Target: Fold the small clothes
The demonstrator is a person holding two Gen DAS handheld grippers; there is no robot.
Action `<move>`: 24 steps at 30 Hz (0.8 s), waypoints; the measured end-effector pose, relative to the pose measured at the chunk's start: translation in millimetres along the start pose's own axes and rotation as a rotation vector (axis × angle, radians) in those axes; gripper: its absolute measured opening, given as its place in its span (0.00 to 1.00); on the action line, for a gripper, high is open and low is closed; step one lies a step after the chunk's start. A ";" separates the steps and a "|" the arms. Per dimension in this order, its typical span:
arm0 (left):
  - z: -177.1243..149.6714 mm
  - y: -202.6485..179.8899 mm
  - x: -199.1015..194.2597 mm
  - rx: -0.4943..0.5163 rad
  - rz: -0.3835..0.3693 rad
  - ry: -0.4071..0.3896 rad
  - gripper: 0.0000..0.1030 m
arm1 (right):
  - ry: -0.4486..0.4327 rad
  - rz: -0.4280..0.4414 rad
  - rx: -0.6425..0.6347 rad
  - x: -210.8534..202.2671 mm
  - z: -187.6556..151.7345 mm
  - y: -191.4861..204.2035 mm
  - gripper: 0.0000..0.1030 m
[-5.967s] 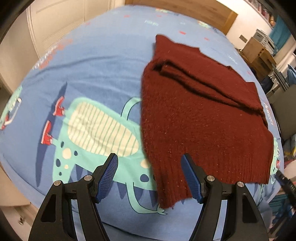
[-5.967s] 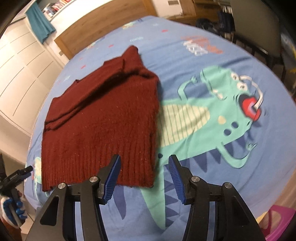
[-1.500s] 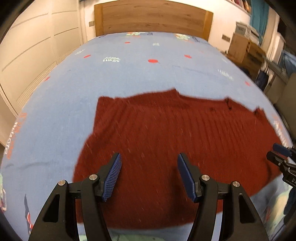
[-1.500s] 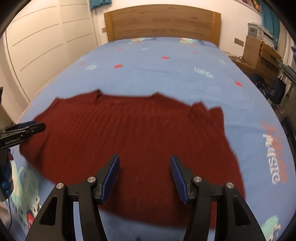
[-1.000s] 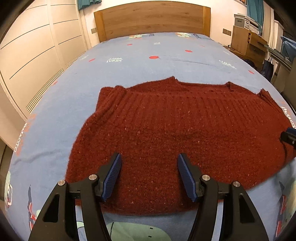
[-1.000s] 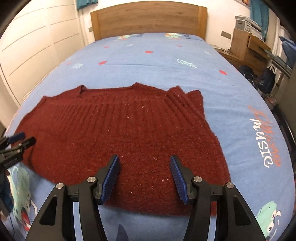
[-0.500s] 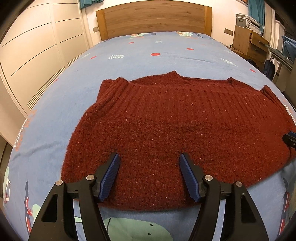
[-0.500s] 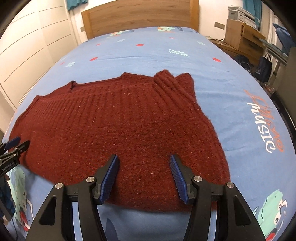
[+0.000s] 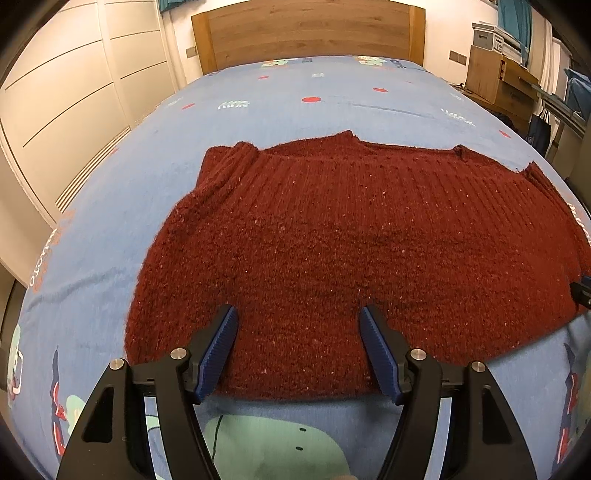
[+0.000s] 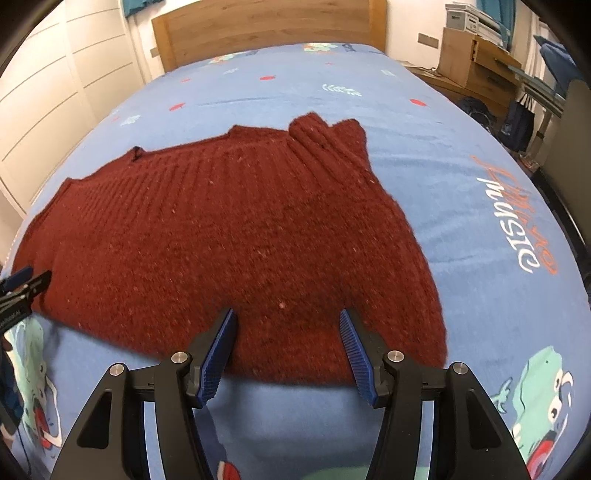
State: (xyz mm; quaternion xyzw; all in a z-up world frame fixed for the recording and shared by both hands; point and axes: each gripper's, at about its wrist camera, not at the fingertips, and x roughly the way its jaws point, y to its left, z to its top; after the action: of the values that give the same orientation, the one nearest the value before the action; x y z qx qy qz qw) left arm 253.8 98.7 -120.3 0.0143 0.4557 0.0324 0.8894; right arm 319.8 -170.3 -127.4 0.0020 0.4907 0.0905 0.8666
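A dark red knitted sweater [image 9: 351, 236] lies folded into a wide flat slab on the blue bed cover [image 9: 295, 96]. It also shows in the right wrist view [image 10: 221, 229]. My left gripper [image 9: 299, 325] is open and empty, its blue pads just above the sweater's near edge on its left half. My right gripper [image 10: 288, 325] is open and empty above the near edge on the sweater's right half. The tip of the left gripper shows at the left edge of the right wrist view [image 10: 22, 284].
The bed cover carries cartoon dinosaur prints [image 10: 543, 398] and lettering [image 10: 517, 221]. A wooden headboard [image 9: 306, 33] stands at the far end. White wardrobe doors [image 9: 62, 107] are on the left. A wooden cabinet [image 9: 498, 81] and bags stand on the right.
Six seconds ago both grippers faced the sweater from its sides. Since 1.5 s ago they have drawn slightly closer to its near edge. Both stay open.
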 end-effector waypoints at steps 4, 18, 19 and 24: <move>-1.1 3.9 -4.4 -0.033 -0.023 0.024 0.61 | -0.001 -0.001 0.013 -9.1 -6.3 -4.5 0.57; -9.2 15.0 -35.1 -0.294 -0.234 0.123 0.63 | -0.031 0.028 0.080 -62.6 -40.9 -21.8 0.59; -9.9 18.5 -37.0 -0.324 -0.251 0.128 0.64 | -0.035 0.031 0.086 -66.9 -43.0 -23.1 0.59; -15.7 37.2 -44.8 -0.445 -0.303 0.139 0.74 | -0.057 0.049 0.117 -89.5 -56.2 -30.0 0.59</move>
State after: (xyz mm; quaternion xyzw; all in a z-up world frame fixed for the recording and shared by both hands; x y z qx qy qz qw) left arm 213.3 132.6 -91.2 -0.2521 0.4940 -0.0008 0.8321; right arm 231.7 -218.8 -83.2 0.0673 0.4699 0.0829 0.8762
